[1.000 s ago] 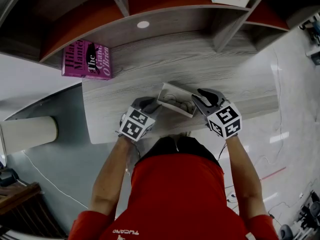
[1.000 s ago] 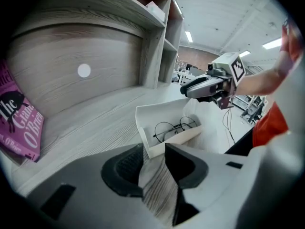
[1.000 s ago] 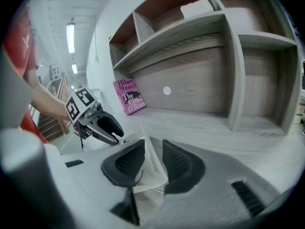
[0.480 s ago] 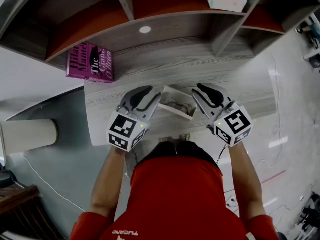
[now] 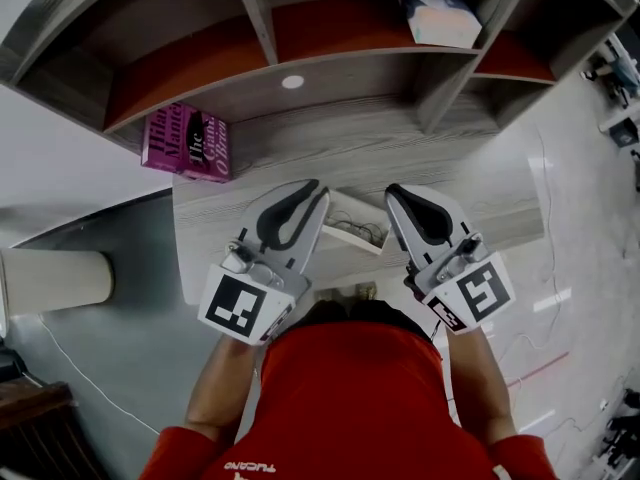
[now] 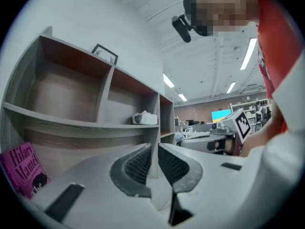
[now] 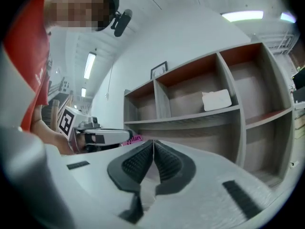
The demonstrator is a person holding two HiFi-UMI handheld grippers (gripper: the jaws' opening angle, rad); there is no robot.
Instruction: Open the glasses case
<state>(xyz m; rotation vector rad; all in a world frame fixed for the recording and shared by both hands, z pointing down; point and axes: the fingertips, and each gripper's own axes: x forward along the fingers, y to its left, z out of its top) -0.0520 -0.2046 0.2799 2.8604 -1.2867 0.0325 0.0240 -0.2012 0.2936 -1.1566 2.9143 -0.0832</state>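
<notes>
The white glasses case (image 5: pixel 351 222) lies open on the grey wooden desk (image 5: pixel 470 183), with dark glasses inside it. It shows between my two grippers in the head view only. Both grippers are lifted off the desk and point level at the shelves. My left gripper (image 5: pixel 318 192) (image 6: pixel 154 149) hangs above the case's left end. Its jaws are closing, a thin gap remains, and nothing is between them. My right gripper (image 5: pixel 393 194) (image 7: pixel 153 144) hangs above the case's right end, its pads together and empty.
A magenta book (image 5: pixel 186 142) (image 6: pixel 21 168) leans at the desk's back left. The shelf unit (image 5: pixel 250 8) behind holds a pale tissue pack (image 5: pixel 436 13) (image 7: pixel 217 99). A small picture frame (image 6: pixel 105 54) stands on top. The desk's front edge runs close to the person's body.
Both grippers have risen from beside the case and tipped up to level. Their jaws have drawn together. The case stays open on the desk.
</notes>
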